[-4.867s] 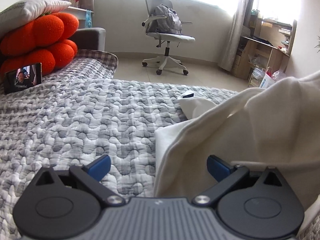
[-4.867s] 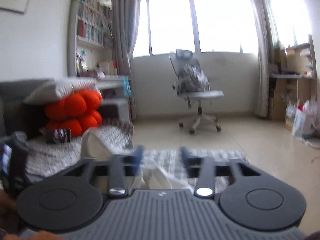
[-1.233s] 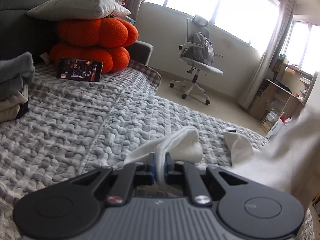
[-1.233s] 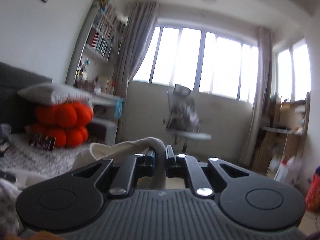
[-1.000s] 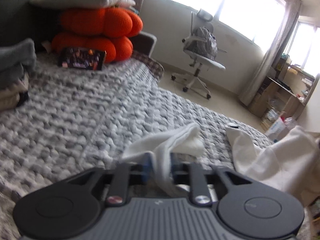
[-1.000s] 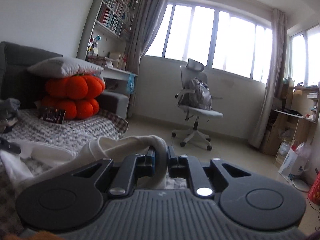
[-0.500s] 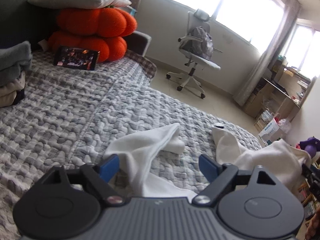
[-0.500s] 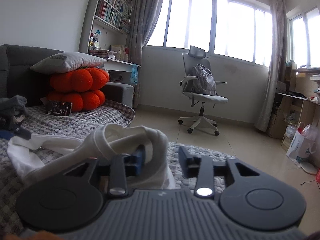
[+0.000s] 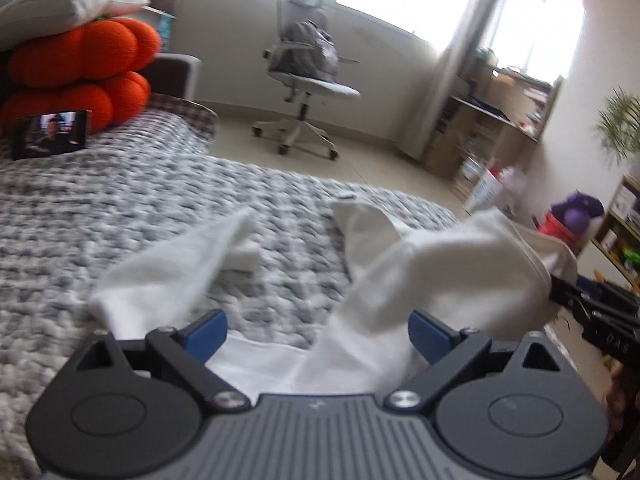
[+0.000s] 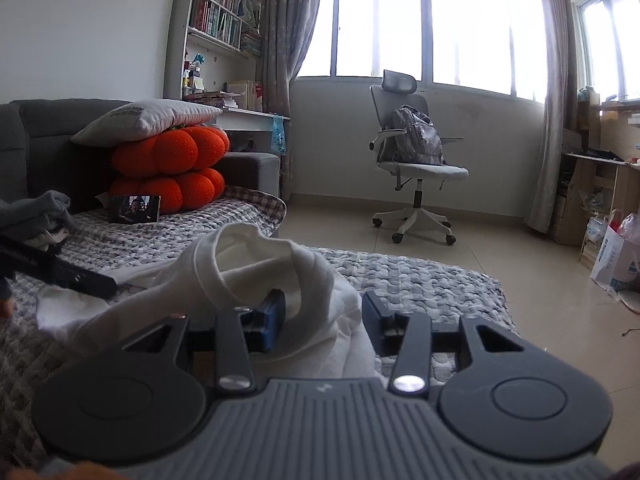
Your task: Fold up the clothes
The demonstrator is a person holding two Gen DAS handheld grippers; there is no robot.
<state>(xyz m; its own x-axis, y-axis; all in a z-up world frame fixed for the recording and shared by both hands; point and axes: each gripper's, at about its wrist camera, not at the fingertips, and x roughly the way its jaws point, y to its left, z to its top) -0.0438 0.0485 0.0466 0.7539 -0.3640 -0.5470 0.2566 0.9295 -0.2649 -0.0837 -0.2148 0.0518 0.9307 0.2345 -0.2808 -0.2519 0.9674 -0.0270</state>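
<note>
Both grips on the white garment have been let go since a second ago. At the quilted bed's near edge the left gripper is seen spread wide, holding nothing; the right gripper is seen partly parted, with a ribbed edge draped between its fingers but not pinched. Rumpled cloth is heaped toward the bed's right edge, one sleeve laid out leftward. Being soft, light and limp, it is best taken at hems or corners.
</note>
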